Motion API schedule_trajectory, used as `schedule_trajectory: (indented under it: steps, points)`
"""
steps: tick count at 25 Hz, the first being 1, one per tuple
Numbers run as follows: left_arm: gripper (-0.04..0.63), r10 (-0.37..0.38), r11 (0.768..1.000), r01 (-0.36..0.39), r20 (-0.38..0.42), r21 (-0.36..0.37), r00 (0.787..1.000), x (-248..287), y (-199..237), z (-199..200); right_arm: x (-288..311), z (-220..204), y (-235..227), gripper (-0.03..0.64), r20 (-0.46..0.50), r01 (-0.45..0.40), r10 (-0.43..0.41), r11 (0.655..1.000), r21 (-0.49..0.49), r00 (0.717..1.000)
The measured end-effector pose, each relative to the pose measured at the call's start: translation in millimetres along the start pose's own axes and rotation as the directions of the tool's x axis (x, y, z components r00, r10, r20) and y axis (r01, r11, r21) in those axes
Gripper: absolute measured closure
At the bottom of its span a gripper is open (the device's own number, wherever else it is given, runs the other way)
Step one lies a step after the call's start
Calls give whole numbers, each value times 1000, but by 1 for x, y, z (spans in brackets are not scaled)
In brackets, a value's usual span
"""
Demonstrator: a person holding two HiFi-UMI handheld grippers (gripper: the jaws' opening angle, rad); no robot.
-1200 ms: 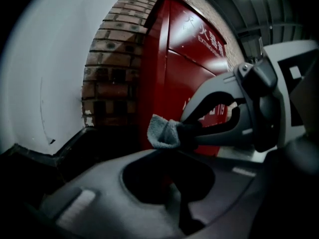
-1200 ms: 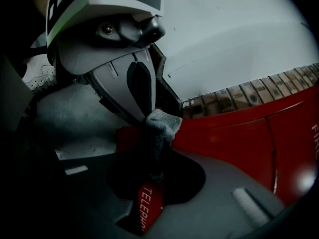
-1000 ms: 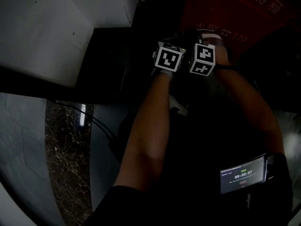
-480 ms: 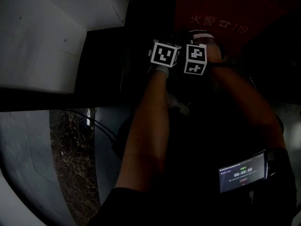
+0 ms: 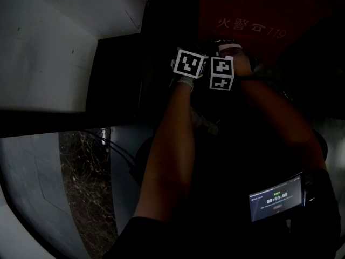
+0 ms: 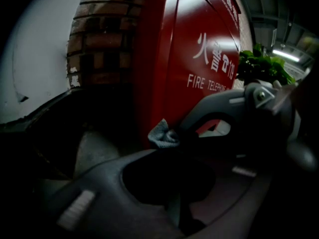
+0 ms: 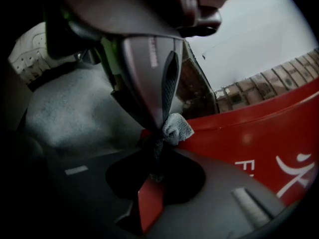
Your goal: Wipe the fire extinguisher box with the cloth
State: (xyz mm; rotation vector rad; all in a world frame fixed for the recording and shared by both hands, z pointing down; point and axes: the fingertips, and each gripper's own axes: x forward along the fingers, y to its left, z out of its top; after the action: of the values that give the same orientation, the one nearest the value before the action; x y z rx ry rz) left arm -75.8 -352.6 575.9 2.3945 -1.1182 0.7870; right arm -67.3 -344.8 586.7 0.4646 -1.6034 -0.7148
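Observation:
The red fire extinguisher box with white lettering fills the upper right of the head view, and its front looms close in the left gripper view. A small grey-blue cloth is bunched against the box's lower edge. My left gripper is shut on one end of it. My right gripper is shut on the cloth too, beside the red panel. In the head view the two marker cubes sit side by side just below the box, hiding the jaws.
A white wall block stands to the left, with brickwork beside the box. A green plant sits beyond it. Speckled floor and a cable lie at lower left. A lit timer screen shows near my right arm.
Both grippers have drawn a little closer together and moved slightly down from the box's lettering. They stay shut on the cloth.

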Motion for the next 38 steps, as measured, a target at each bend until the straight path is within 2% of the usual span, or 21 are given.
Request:
schedule_trajectory:
  steps: [2, 4, 6, 7, 9, 13, 15, 18, 20, 23, 27, 32, 35, 38]
  points:
    - [592, 11, 1000, -11, -9, -4, 1000, -3, 1, 3, -3, -1, -1, 565, -8, 15, -16, 999, -36, 1000]
    - [592, 5, 999, -5, -9, -40, 1000, -7, -4, 8, -12, -4, -6, 563, -10, 30, -31, 998, -47, 999]
    - [592, -64, 993, 65, 20, -95, 998, -13, -26, 19, -24, -10, -15, 563, -14, 46, -46, 998, -33, 999]
    - [592, -99, 990, 102, 41, -96, 994, -17, -37, 27, -31, -14, -20, 563, -17, 56, -56, 998, -25, 998]
    - [592, -153, 986, 156, 68, -52, 986, -27, -53, 42, -48, -22, -30, 563, -26, 81, -81, 997, -12, 996]
    - [592, -187, 982, 187, 130, 11, 974, -53, -67, 77, -88, -30, -54, 563, -24, 152, -151, 988, 6, 988]
    - [592, -193, 981, 188, 175, 42, 966, -72, -74, 101, -113, -34, -69, 563, -19, 198, -198, 980, 10, 980]
    - [592, -169, 985, 152, 277, 84, 946, -109, -80, 147, -155, -41, -100, 563, -12, 281, -281, 959, 29, 960]
    - [592, -136, 989, 106, 363, 103, 922, -137, -79, 181, -184, -44, -129, 563, -7, 349, -349, 936, 42, 937]
    - [592, -90, 993, 39, 485, 114, 870, -179, -80, 223, -230, -47, -173, 563, -8, 457, -457, 889, 32, 889]
    - [592, -30, 991, -60, 623, 123, 782, -227, -87, 274, -292, -49, -223, 563, 4, 574, -574, 819, 18, 819]
    - [592, -3, 973, -166, 731, 158, 682, -275, -100, 310, -341, -40, -270, 563, 27, 663, -663, 748, -3, 748]
    - [592, -18, 969, -176, 758, 174, 652, -291, -108, 318, -361, -34, -293, 563, 34, 703, -702, 711, -24, 711]
    - [592, -22, 970, -172, 762, 174, 647, -295, -109, 318, -363, -33, -307, 563, 28, 709, -709, 704, -47, 705]
